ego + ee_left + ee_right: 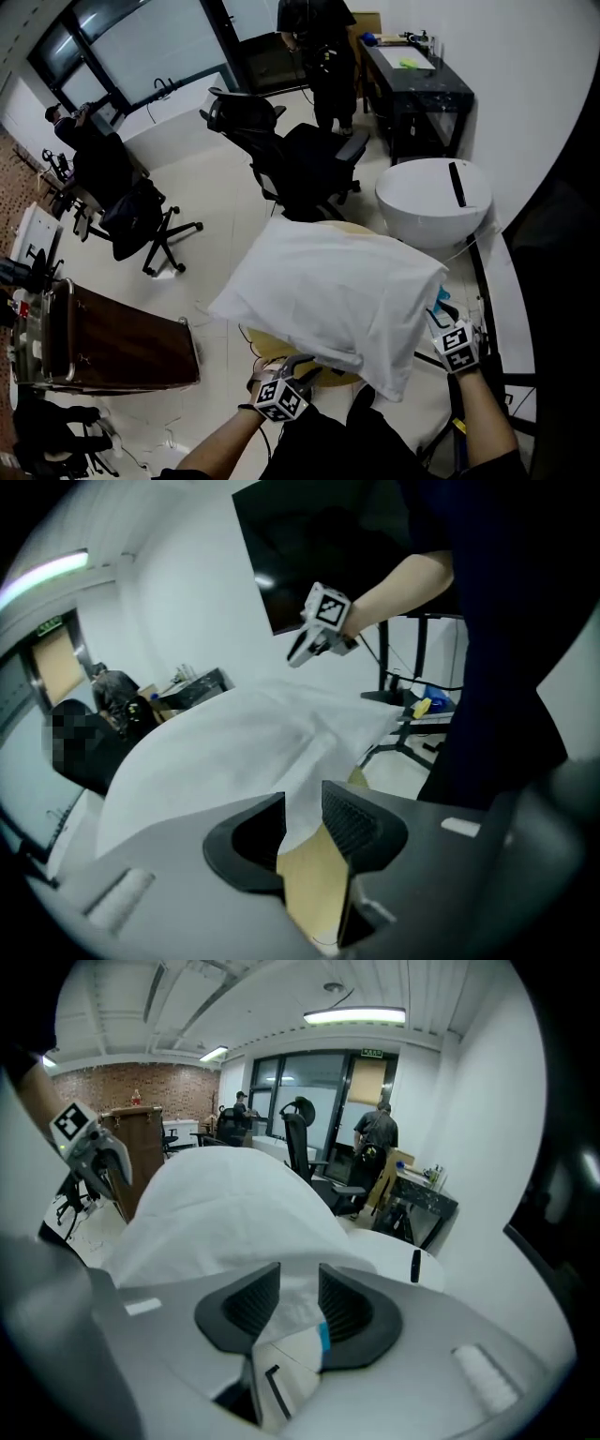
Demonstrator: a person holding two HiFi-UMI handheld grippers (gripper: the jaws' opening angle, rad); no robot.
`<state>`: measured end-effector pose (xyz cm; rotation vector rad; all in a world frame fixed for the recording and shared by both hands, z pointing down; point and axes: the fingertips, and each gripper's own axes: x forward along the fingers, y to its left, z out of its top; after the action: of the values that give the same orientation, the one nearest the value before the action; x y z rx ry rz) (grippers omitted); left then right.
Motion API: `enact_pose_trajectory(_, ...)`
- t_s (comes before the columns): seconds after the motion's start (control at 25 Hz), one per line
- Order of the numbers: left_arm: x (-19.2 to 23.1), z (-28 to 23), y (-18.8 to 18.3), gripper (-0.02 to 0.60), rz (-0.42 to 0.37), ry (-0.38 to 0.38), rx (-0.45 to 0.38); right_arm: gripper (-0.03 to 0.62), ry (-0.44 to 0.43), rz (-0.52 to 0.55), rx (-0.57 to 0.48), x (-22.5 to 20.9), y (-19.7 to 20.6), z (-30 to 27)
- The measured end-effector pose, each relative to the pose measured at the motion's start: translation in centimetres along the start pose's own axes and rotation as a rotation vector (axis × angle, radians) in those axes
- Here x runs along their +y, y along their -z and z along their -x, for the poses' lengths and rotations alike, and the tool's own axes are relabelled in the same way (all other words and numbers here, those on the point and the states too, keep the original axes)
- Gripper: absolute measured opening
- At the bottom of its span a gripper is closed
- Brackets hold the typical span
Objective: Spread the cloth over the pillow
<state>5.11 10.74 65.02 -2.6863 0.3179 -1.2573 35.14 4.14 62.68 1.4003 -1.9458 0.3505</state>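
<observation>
A white cloth [328, 291] lies draped over a bulky shape, the pillow hidden beneath it, on a round tan table [281, 354]. My left gripper [305, 367] is at the cloth's near left corner and my right gripper [437, 317] at its near right corner. In the left gripper view the cloth's [234, 752] hem hangs loose in the gap of the left gripper [303, 822], with the tan table [314, 892] showing behind; the right gripper [309, 649] hovers beyond. In the right gripper view the cloth's [234, 1204] edge droops between the parted jaws of the right gripper [300, 1297], unpressed.
A round white table [433, 197] stands just beyond the pillow on the right. A black office chair [300, 164] is behind it, another chair [141, 220] at left. A wooden cabinet [122, 342] sits at near left, a dark desk [417, 80] at the back, with a person [319, 47] standing nearby.
</observation>
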Motion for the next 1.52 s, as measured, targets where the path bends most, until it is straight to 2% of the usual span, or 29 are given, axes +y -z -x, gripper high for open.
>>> enact_pose_trajectory(0.12, 5.5, 3.0, 4.4, 0.112, 0.053, -0.152, 0.046, 0.144, 0.017, -0.031, -0.015, 2.7, -0.5, 1.6)
enact_pose_trajectory(0.2, 9.1, 5.3, 7.1, 0.112, 0.060, -0.245, 0.081, 0.147, 0.037, -0.065, -0.017, 4.2, -0.9, 2.3)
enact_pose_trajectory(0.28, 12.2, 7.6, 10.2, 0.120, 0.059, -0.317, 0.119, 0.152, 0.065, -0.116, -0.019, 5.8, -1.4, 3.0)
enact_pose_trajectory(0.36, 14.8, 9.3, 13.3, 0.145, 0.064, -0.357, 0.151, 0.154, 0.091, -0.168, -0.021, 7.5, -1.9, 3.6)
enact_pose_trajectory(0.48, 17.3, 10.2, 17.1, 0.176, 0.048, -0.352, 0.188, 0.158, 0.122, -0.220, -0.011, 10.0, -2.6, 4.4)
enact_pose_trajectory(0.64, 18.8, 9.1, 20.1, 0.219, -0.063, -0.310, 0.215, 0.158, 0.182, -0.282, -0.008, 13.0, -3.4, 5.2)
enact_pose_trajectory(0.8, 19.9, 7.8, 22.4, 0.220, -0.144, -0.280, 0.225, 0.161, 0.228, -0.352, -0.013, 15.5, -4.1, 5.1)
enact_pose_trajectory(0.92, 20.2, 7.0, 22.5, 0.182, -0.197, -0.264, 0.215, 0.161, 0.243, -0.394, -0.015, 17.0, -4.3, 5.5)
enact_pose_trajectory(1.12, 20.4, 7.4, 21.9, 0.012, -0.251, -0.254, 0.176, 0.161, 0.250, -0.409, -0.030, 18.5, -5.2, 6.0)
enact_pose_trajectory(1.52, 20.0, 13.1, 20.9, 0.001, -0.364, -0.242, 0.132, 0.161, 0.280, -0.463, -0.072, 18.2, -5.2, 6.7)
